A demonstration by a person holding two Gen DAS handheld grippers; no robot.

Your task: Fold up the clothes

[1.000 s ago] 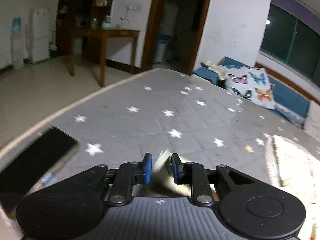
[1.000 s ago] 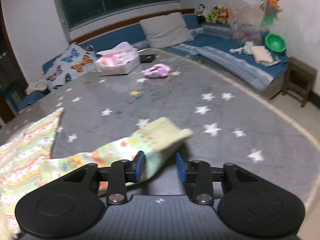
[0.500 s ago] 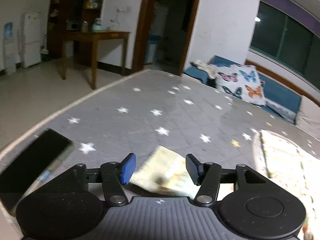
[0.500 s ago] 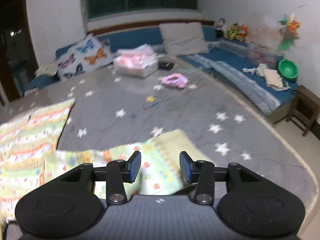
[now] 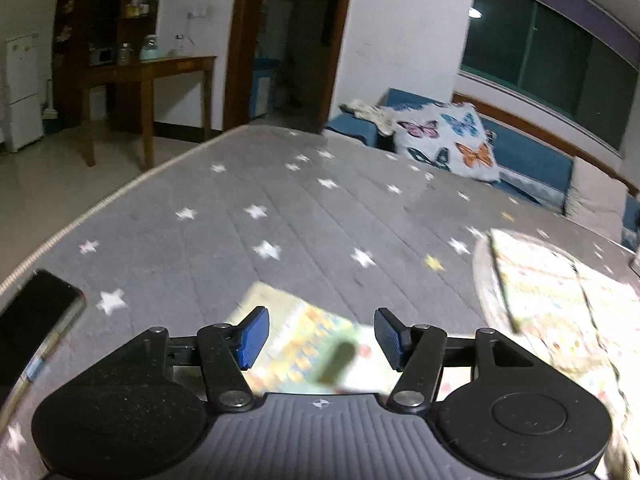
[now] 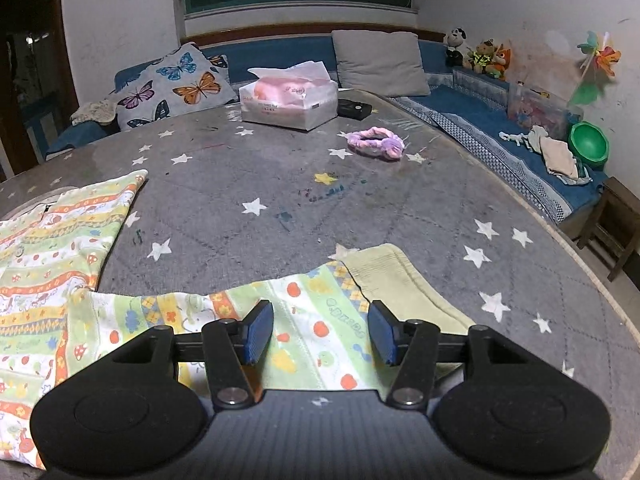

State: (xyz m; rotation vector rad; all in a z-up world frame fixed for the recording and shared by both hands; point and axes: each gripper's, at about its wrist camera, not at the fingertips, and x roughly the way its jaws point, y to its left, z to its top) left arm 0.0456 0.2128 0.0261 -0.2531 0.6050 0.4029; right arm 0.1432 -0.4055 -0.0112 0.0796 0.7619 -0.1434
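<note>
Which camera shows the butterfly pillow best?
The right wrist view: the pillow sits sharp and nearly whole, leaning on the blue couch. The left wrist view also shows the pillow, but blurred and seen at an angle.

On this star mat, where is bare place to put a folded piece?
Free: the grey mat between the patterned garment and the purple headband, and the right strip toward the mat edge. In the left view, the stretch toward the doorway is bare. Crowded: the far end by the tissue box.

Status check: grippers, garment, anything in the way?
Left gripper open, right gripper open. Patterned garment flat on mattress, sleeve spread. Nothing blocking; headband far off.
</note>
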